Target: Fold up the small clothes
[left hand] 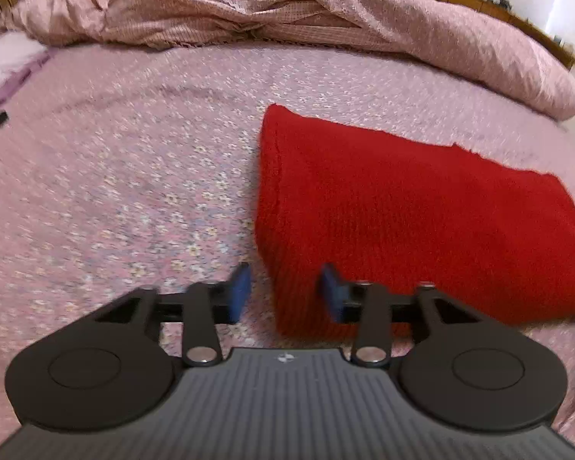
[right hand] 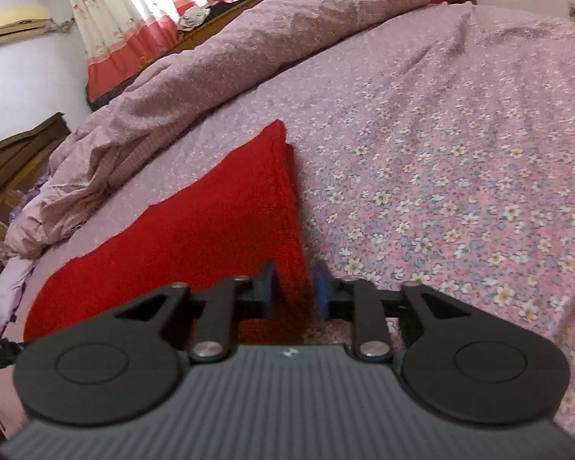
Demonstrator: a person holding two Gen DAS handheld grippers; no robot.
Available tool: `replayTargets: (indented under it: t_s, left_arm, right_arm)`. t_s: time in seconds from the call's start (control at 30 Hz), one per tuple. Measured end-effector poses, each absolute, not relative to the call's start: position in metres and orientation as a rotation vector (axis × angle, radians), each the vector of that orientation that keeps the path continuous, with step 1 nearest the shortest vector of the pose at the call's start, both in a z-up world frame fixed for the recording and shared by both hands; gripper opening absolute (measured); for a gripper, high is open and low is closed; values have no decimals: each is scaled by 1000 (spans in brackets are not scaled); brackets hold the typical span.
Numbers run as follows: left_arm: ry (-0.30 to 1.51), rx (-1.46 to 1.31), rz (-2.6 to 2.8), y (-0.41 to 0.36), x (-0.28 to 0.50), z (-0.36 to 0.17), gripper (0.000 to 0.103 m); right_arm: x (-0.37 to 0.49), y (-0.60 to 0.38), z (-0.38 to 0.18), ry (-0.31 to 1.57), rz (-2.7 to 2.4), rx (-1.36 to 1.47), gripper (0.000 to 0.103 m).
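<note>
While the folded red knit (left hand: 421, 222) lies flat on the floral bedsheet (left hand: 115, 191), we see both claws parted. Left gripper (left hand: 283, 291) and right gripper (right hand: 294, 287) each straddle a near corner, pads apart, gripping nothing.

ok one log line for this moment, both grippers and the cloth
cloth: red, folded, flat on bed | left gripper: open, astride near left corner | right gripper: open, astride near right corner
</note>
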State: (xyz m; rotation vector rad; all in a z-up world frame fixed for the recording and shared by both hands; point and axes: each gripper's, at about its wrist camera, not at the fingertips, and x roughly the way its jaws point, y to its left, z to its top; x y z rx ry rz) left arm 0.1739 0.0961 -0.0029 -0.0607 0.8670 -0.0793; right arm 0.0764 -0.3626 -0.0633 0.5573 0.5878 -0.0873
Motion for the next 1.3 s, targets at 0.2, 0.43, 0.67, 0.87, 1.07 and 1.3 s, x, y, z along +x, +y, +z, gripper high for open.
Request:
replayTargets:
  t_s: [0.2,0.43,0.67,0.87,1.07,1.3]
  left_arm:
    - [861,-28,-36,88,160,12,78]
    - [907,-94,1,87,154,14,84]
    - [948,-113,31,90,156,4,85]
    - [965,-130,41,95,159,-1,85]
    - [980,-127,36,96,162,-8,85]
    - [992,-139,35,100,165,-14,85]
  right_arm:
    - [60,-361,-52,569,-125,605,55]
    - [41,-355,-52,567,-157,721,65]
    - [44,-341,-63,608,-142,815,65]
    - [59,-332,-66,589,-145,862,65]
    - [76,-326,-77,608,-157,944,65]
    - [83,-319,-83,572,-155,927,65]
